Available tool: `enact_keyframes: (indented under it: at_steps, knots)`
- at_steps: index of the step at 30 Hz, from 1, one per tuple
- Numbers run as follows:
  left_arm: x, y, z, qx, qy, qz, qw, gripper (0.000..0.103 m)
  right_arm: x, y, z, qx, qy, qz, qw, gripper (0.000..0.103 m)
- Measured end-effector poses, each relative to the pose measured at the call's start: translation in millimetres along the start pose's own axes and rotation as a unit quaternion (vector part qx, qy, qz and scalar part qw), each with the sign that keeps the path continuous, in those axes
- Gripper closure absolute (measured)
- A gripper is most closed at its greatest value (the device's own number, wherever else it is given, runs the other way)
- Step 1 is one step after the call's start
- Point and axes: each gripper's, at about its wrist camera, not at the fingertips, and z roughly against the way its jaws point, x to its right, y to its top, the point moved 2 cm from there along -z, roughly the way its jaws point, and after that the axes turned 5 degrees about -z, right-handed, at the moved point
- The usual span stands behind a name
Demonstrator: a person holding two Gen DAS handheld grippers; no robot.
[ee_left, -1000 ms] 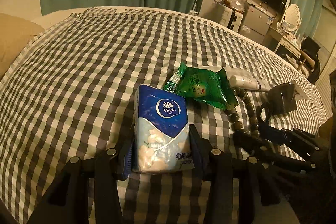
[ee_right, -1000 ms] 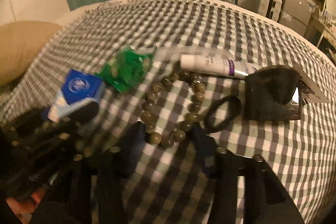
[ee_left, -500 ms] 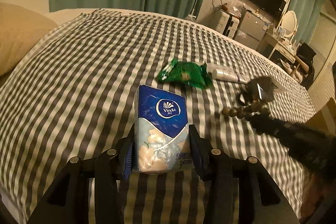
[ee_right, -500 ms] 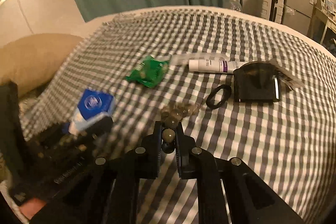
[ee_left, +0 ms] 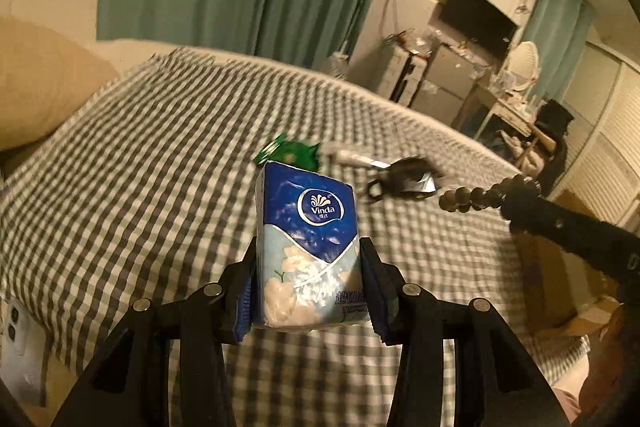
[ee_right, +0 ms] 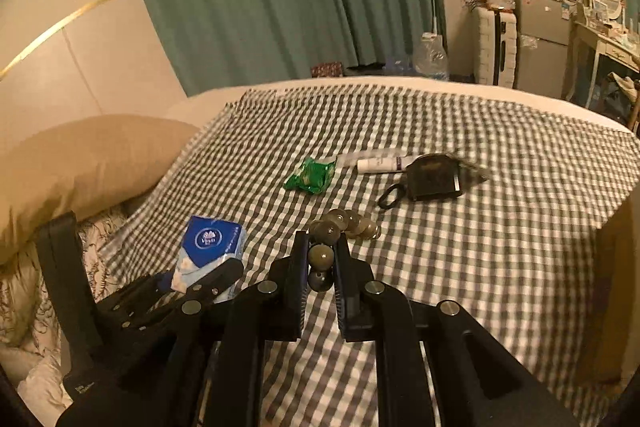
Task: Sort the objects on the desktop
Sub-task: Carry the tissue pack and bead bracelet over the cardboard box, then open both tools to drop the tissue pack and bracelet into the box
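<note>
so far, the blue vinda tissue pack [ee_left: 308, 251] is clamped in the left gripper [ee_left: 308, 291] and the brown bead bracelet [ee_right: 340, 235] in the right gripper [ee_right: 321, 259], both clear of the checked cloth [ee_right: 480, 247]; the green snack packet [ee_right: 310, 177], white tube [ee_right: 378, 163], black hair tie [ee_right: 390, 195] and dark pouch [ee_right: 434, 177] are left lying there, unsorted.

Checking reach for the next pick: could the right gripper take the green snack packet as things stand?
Probably not yet: the right gripper is shut on the bead bracelet. The green snack packet lies uncovered on the checked cloth.

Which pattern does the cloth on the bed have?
The cloth has a grey and white check pattern, clearest in the right wrist view.
</note>
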Motion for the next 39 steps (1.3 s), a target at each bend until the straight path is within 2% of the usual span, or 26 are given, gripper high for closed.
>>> enact_keyframes:
  at_steps: [5,9,14,18,22,26,31,33,39]
  knots:
    - [33.0,17.6,33.4,0.022,-0.024,-0.019,0.9993,0.057,4.4,7.7,44.1,0.029,-0.008,0.010,1.000,0.092]
    - [69.3,34.1,58.0,0.039,-0.058,-0.040,0.9968,0.056,11.0,19.8,86.9,0.058,-0.027,0.030,0.998,0.092]
    - [125.7,54.7,77.2,0.054,-0.103,-0.068,0.9909,0.057,36.3,34.4,136.8,0.094,-0.060,0.038,0.993,0.092]
    - [178.7,69.5,82.1,0.054,-0.155,-0.088,0.9825,0.057,67.3,42.4,169.2,0.104,-0.093,0.044,0.989,0.092]
    - [247.8,73.8,77.6,0.045,-0.199,-0.128,0.9706,0.057,113.3,49.0,201.4,0.111,-0.139,0.034,0.983,0.092]
    - [319.1,62.8,68.8,0.040,-0.232,-0.168,0.9574,0.057,169.8,56.9,217.2,0.103,-0.186,0.011,0.977,0.092]
    - [380.9,45.3,41.8,0.006,-0.262,-0.195,0.9452,0.057,236.4,61.0,225.3,0.090,-0.218,-0.025,0.971,0.092]
    - [401.3,38.6,26.0,-0.005,-0.268,-0.204,0.9415,0.057,260.4,58.8,225.6,0.086,-0.228,-0.042,0.969,0.092]
    - [436.9,30.2,-17.8,-0.035,-0.261,-0.222,0.9388,0.054,319.0,45.3,216.7,0.067,-0.245,-0.094,0.963,0.091]
